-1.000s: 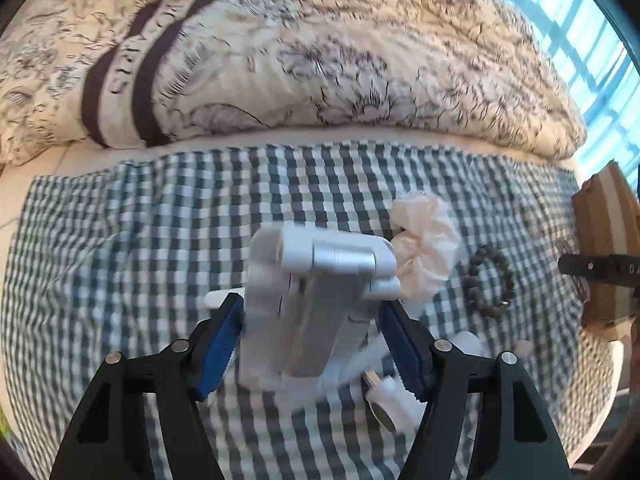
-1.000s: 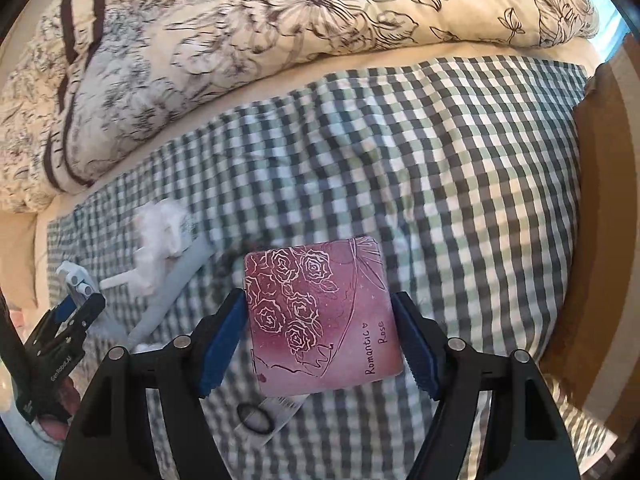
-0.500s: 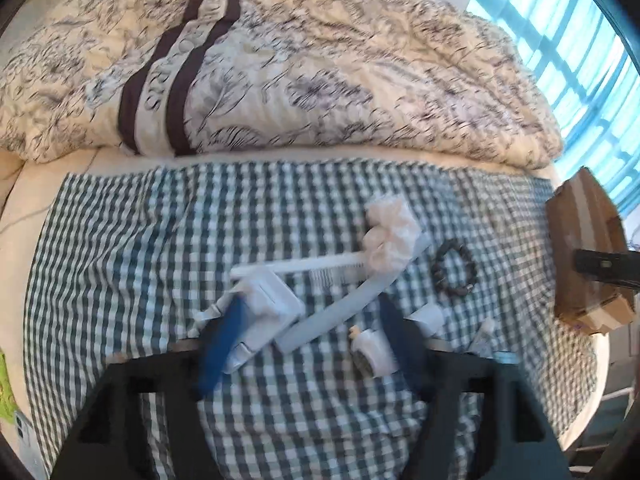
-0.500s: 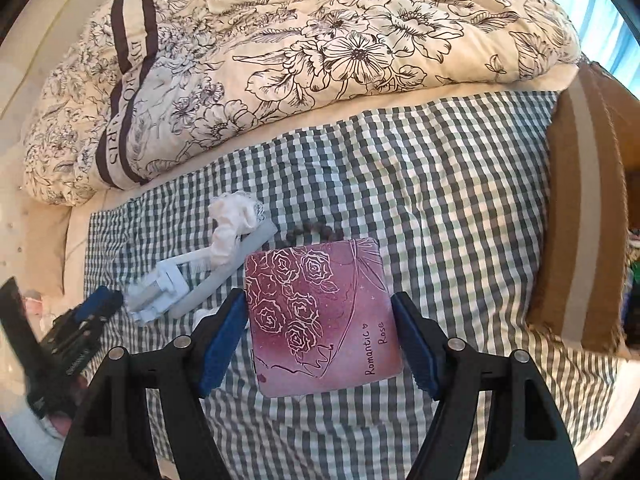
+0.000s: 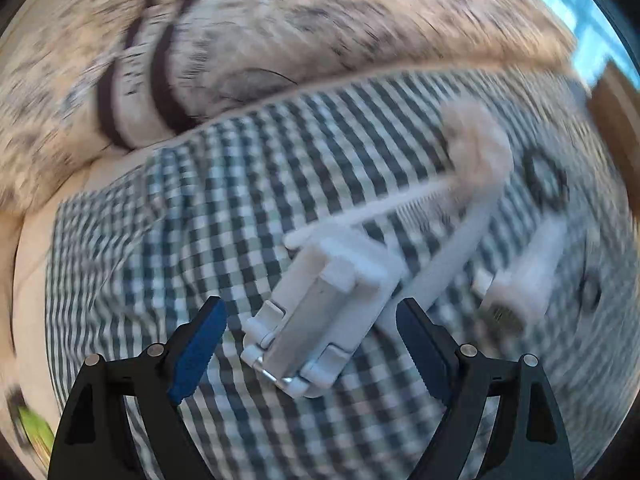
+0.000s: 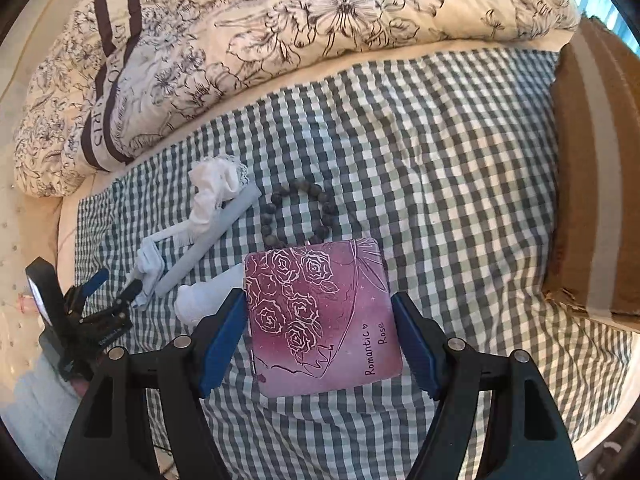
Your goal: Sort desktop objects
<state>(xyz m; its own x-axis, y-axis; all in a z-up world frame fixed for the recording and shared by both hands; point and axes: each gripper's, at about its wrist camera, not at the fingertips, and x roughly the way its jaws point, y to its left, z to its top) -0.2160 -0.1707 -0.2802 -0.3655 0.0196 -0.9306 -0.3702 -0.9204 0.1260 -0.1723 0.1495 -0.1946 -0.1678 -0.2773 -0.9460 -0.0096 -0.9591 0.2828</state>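
A green and white checked cloth [image 6: 440,168] covers the bed, and everything is placed in relation to it. Behind its far edge lies a rumpled flowered duvet [image 6: 280,28]. At the cloth's left edge the left gripper [image 5: 310,334] hovers with its blue-padded jaws spread wide, holding nothing; a folded white phone stand [image 5: 320,312] lies on the cloth between the fingers, touching neither. That view is blurred. Just beyond the stand, toward the cloth's middle, lie a white comb [image 6: 176,236], a pale grey bar [image 6: 208,248], a white lace scrunchie [image 6: 216,188], and a ring of dark beads [image 6: 298,216]. Nearer the cloth's front edge, the right gripper [image 6: 320,328] is clamped on a pink square case [image 6: 320,316] printed with roses and "Romantic Rose", held above the cloth. At the cloth's right edge stands a cardboard box [image 6: 596,168]
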